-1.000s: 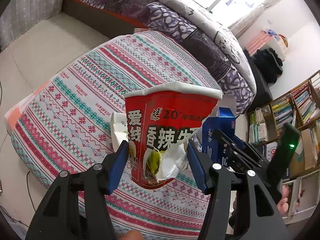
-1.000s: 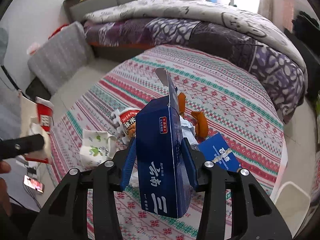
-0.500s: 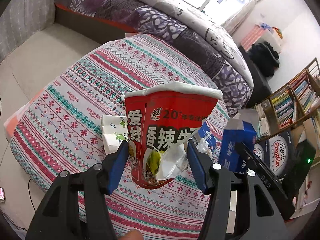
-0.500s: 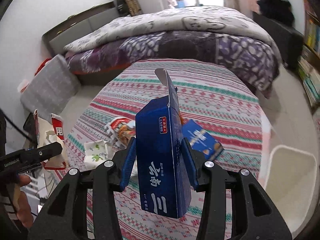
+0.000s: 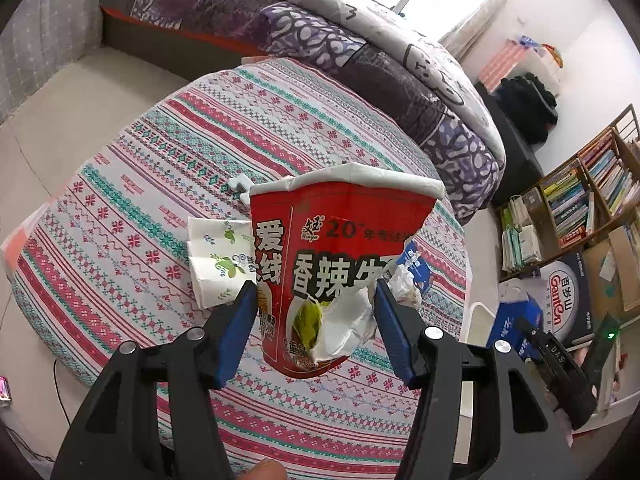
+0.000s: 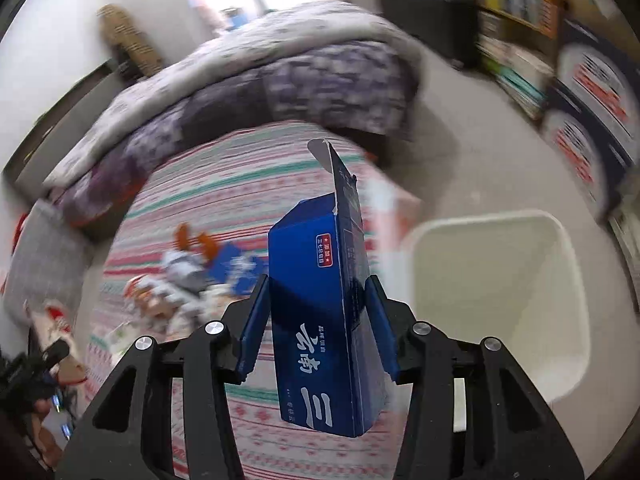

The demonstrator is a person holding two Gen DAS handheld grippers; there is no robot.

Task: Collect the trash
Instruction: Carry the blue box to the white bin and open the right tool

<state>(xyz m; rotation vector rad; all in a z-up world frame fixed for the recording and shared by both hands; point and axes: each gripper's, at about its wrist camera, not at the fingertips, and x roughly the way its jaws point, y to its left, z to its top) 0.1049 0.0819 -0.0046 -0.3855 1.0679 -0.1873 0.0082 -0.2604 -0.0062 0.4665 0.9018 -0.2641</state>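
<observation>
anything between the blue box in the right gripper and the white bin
Nothing visible. The blue box sits between the right gripper pads, jaws opening; the white bin beside it is open-topped.

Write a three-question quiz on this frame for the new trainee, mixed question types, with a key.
1. Multiple choice: what is between the fingers of the left gripper? A) a red noodle cup B) a tissue pack C) a book
2. True or false: the blue carton in the right gripper has its top flap standing up, open.
3. Fill in: in the right wrist view, the open container on the floor to the right of the blue carton is a white ____.

Key
1. A
2. True. The right gripper's jaws are opening, with the carton between them.
3. bin
</observation>
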